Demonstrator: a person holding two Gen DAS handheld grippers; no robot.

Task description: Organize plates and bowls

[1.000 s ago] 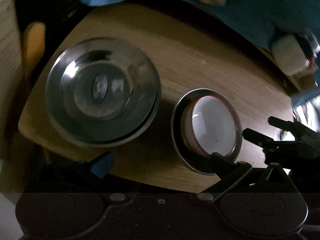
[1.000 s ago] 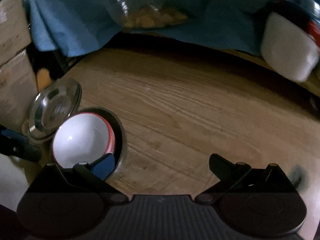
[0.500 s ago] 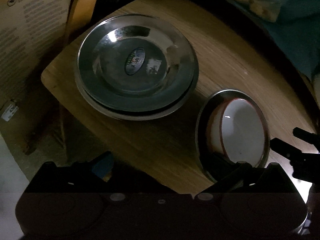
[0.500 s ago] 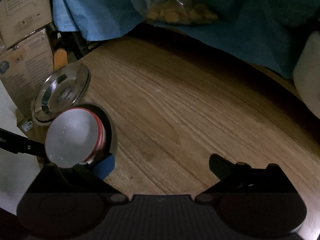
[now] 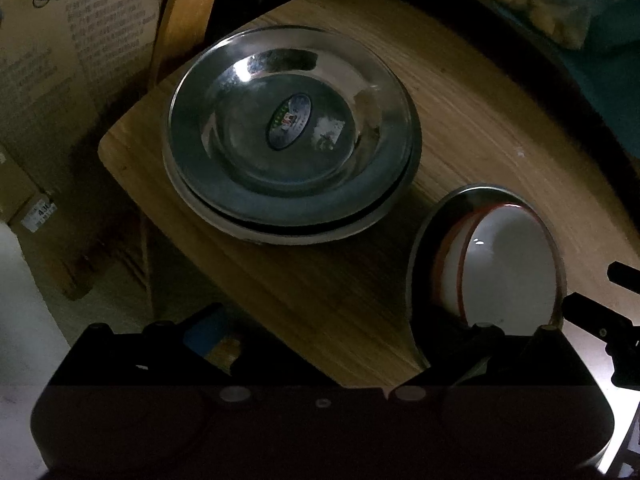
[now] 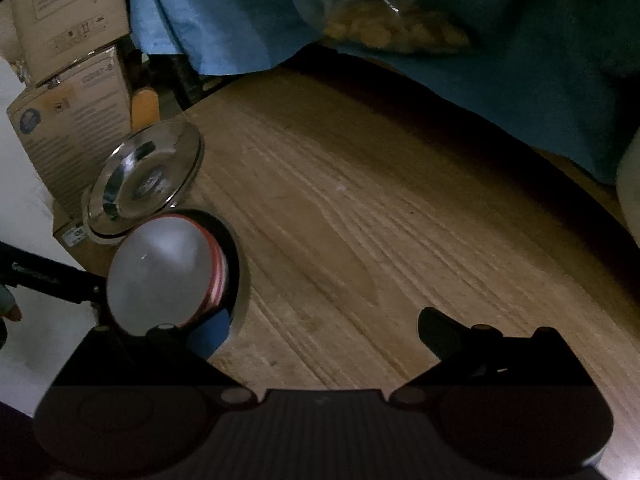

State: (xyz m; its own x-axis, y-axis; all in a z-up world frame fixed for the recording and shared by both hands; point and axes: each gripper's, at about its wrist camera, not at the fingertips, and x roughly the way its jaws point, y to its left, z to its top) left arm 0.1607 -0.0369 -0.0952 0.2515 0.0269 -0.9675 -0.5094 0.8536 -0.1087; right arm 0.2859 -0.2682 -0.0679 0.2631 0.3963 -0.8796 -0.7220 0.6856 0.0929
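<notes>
Plainly, both pairs of fingers stand spread with nothing between them: the left gripper hangs over the near edge of the wooden table, its right finger just at the rim of the steel bowl, and the right gripper hovers over bare wood with its blue-padded left finger beside that same bowl. Nested inside the steel bowl sit white bowls with red rims, tilted toward one side. Just beyond, close to the table's corner, rests a stack of steel plates, the top one bearing an oval sticker. By my judgement the sorting looks nearly finished, plates in one pile and bowls in another. If the nest needs straightening, come at one rim slowly, pinch it squarely and move gently, since smooth steel slips easily. Cardboard boxes stand beyond the corner.
</notes>
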